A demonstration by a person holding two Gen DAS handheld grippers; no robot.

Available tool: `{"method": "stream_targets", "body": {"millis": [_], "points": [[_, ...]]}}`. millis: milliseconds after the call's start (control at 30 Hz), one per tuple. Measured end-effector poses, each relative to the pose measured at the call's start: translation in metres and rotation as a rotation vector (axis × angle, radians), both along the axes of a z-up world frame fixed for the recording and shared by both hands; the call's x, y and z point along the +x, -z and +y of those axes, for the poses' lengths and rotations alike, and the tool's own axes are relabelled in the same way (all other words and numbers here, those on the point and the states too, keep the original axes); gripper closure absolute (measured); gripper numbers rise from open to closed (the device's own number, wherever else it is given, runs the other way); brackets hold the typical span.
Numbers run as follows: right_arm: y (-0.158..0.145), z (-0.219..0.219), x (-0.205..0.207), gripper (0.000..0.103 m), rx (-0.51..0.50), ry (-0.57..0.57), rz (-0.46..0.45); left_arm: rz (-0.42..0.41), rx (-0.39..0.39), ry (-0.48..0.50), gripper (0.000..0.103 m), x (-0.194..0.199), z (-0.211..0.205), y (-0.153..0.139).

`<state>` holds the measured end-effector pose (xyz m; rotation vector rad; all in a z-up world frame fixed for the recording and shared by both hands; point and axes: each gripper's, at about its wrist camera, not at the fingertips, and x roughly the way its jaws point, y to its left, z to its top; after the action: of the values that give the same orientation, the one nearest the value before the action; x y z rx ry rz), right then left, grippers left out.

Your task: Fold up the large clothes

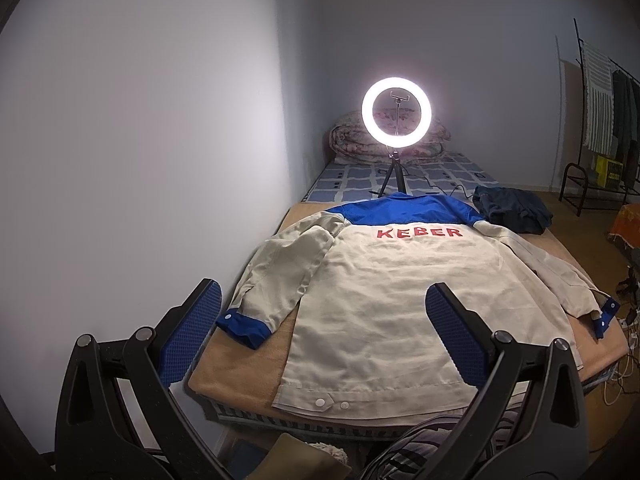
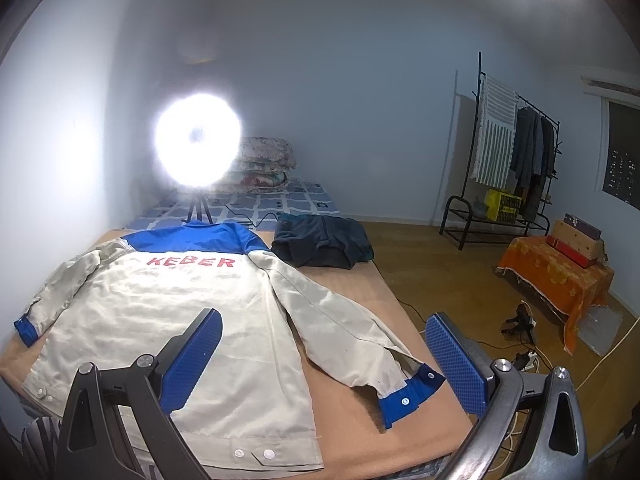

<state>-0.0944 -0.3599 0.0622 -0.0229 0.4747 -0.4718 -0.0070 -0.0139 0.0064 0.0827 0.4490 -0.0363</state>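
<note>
Fingers point(image 1: 460, 340) (spread) above jacket point(image 1: 400, 300)

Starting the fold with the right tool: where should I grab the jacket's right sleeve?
Grip the blue cuff, coming from the bed's right edge. The right sleeve lies flat, angled away from the body, so its cuff is the free end nearest the open right tool.
</note>
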Motion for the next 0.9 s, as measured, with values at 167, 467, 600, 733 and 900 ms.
{"method": "stream_targets", "body": {"millis": [167, 467, 600, 733, 900], "points": [[-0.003, 0.004, 0.002, 0.0, 0.003, -0.01, -0.008, 0.002, -0.005, -0.006, 0.0, 0.0, 0.001, 0.002], [-0.006, 0.01, 0.007, 0.0, 0.011, -0.031, -0.017, 0.005, -0.005, -0.012, 0.0, 0.001, 0.011, 0.008], [-0.006, 0.011, 0.01, 0.0, 0.019, -0.044, -0.018, 0.008, -0.006, -0.021, 0.0, 0.003, 0.015, 0.009], [-0.007, 0.011, 0.012, 0.0, 0.025, -0.059, -0.022, 0.01, -0.004, -0.028, 0.0, 0.005, 0.016, 0.01], [-0.007, 0.012, 0.018, 0.0, 0.033, -0.079, -0.024, 0.018, -0.005, -0.041, 0.0, 0.009, 0.02, 0.011]]}}
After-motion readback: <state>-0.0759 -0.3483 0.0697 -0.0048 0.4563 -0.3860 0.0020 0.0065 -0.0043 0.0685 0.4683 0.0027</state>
